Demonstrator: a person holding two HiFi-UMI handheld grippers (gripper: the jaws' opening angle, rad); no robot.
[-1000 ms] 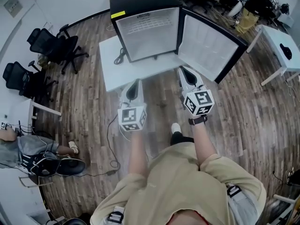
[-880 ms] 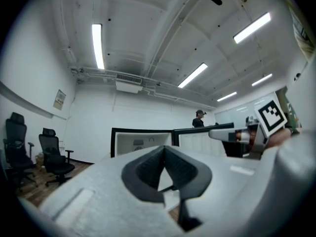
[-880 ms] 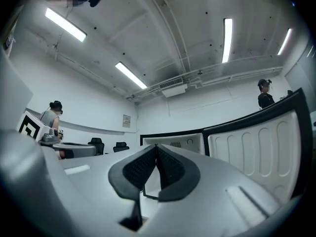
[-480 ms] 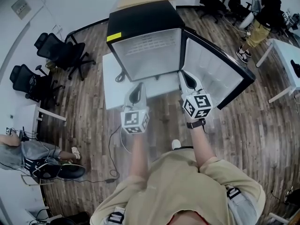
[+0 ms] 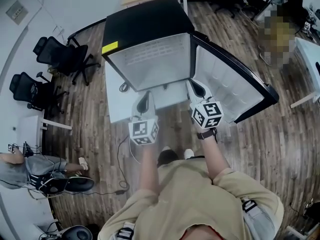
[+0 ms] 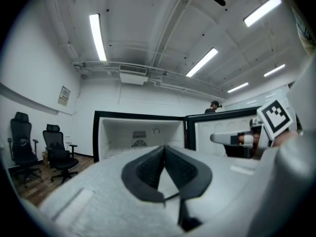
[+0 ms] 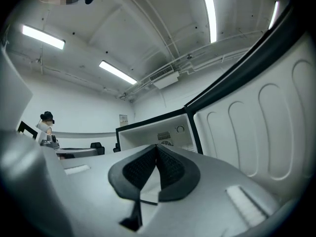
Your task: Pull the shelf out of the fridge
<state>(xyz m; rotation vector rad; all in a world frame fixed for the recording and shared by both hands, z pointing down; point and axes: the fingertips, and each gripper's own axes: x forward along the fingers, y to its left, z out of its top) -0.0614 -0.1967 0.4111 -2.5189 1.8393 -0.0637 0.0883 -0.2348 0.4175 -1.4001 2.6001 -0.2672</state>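
Note:
A small black fridge (image 5: pixel 145 26) stands on a low white table (image 5: pixel 116 106), its door (image 5: pixel 232 84) swung open to the right. Inside the white interior, a wire shelf (image 5: pixel 150 54) (image 6: pixel 116 151) lies near the bottom. My left gripper (image 5: pixel 144 98) (image 6: pixel 164 149) points level at the fridge opening, just short of its lower left front, shut and empty. My right gripper (image 5: pixel 193 85) (image 7: pixel 157 148) points at the lower right front, beside the door's inner panel (image 7: pixel 256 132), also shut with nothing between the pads. The right gripper (image 6: pixel 232 138) shows in the left gripper view.
Black office chairs (image 5: pixel 62 59) (image 5: pixel 25 89) stand at the left on the wood floor. A seated person (image 5: pixel 30 166) is at the lower left. A cable (image 5: pixel 121 149) trails on the floor below the table. A white desk (image 5: pixel 307 49) stands far right.
Both grippers have moved forward toward the open fridge, which now fills more of the head view. Their jaws have stayed shut.

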